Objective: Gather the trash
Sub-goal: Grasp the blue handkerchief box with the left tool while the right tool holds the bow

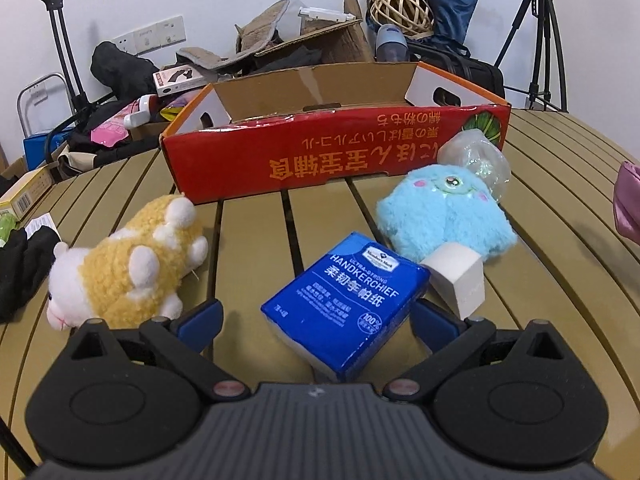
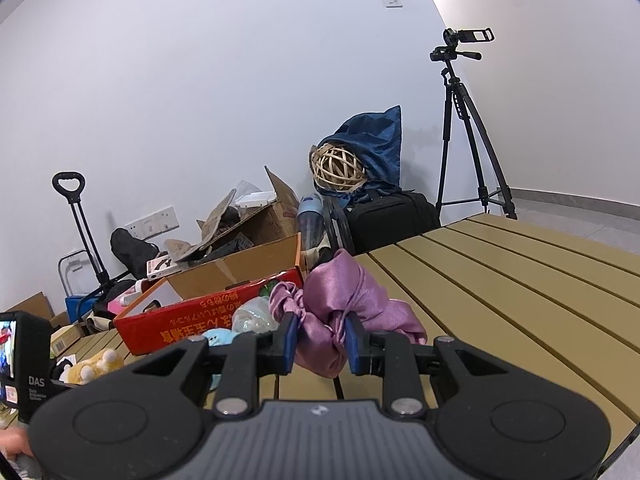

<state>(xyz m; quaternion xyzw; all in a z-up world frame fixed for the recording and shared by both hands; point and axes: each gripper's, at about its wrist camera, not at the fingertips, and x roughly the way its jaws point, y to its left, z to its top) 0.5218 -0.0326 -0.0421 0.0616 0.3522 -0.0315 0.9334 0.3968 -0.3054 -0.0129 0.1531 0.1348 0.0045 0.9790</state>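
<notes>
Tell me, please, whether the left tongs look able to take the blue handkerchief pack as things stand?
Probably yes: the left tongs stand open with the blue handkerchief pack already between their fingers, nothing blocking. The white block sits close beside it.

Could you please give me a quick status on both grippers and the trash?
Left gripper open around the blue tissue pack. Right gripper shut on purple cloth. Red box ahead; plush toys flank the pack.
</notes>
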